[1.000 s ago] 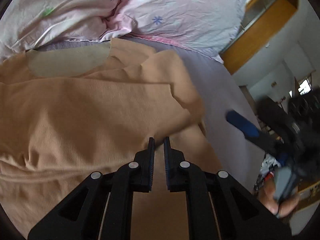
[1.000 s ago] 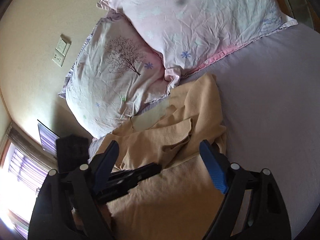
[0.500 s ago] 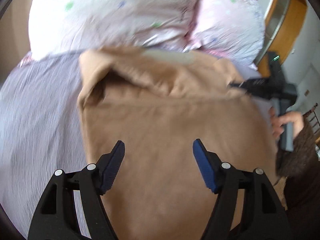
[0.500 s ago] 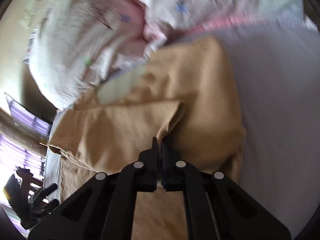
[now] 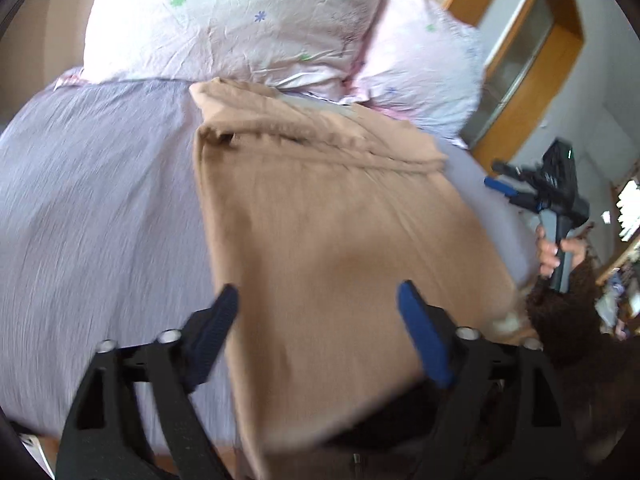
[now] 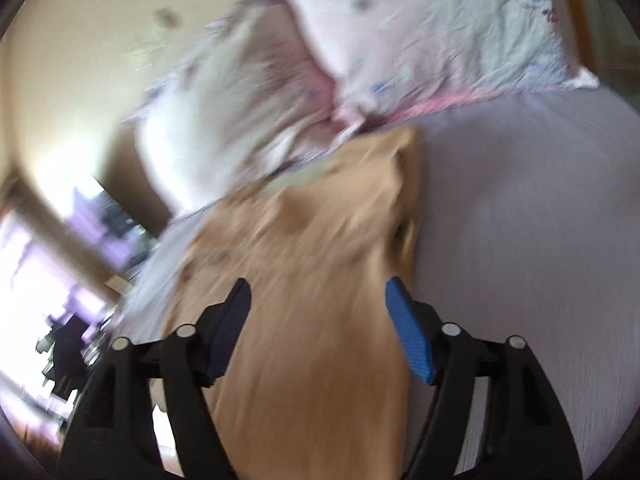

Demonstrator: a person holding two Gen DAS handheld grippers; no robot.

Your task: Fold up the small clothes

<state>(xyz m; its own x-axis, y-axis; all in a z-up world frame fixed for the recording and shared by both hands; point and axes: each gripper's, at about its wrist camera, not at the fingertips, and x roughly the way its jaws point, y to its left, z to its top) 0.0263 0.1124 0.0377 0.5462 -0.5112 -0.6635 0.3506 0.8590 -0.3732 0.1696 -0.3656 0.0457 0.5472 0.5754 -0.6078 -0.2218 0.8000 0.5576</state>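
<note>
While the tan garment (image 5: 328,232) lies folded on the lavender sheet (image 5: 100,208) below 2 pillows (image 5: 240,24), the left gripper (image 5: 320,320) and right gripper (image 6: 318,316) hover above it, jaws apart.

Left gripper (image 5: 316,312) at bottom of frame, jaws spread wide, nothing between them, over tan garment (image 5: 332,232) lying folded on lavender bedsheet (image 5: 100,208). 2 pink pillows (image 5: 240,20) across top of frame. Right gripper (image 5: 516,192) at right edge, hand-held, clear of the cloth.
</note>
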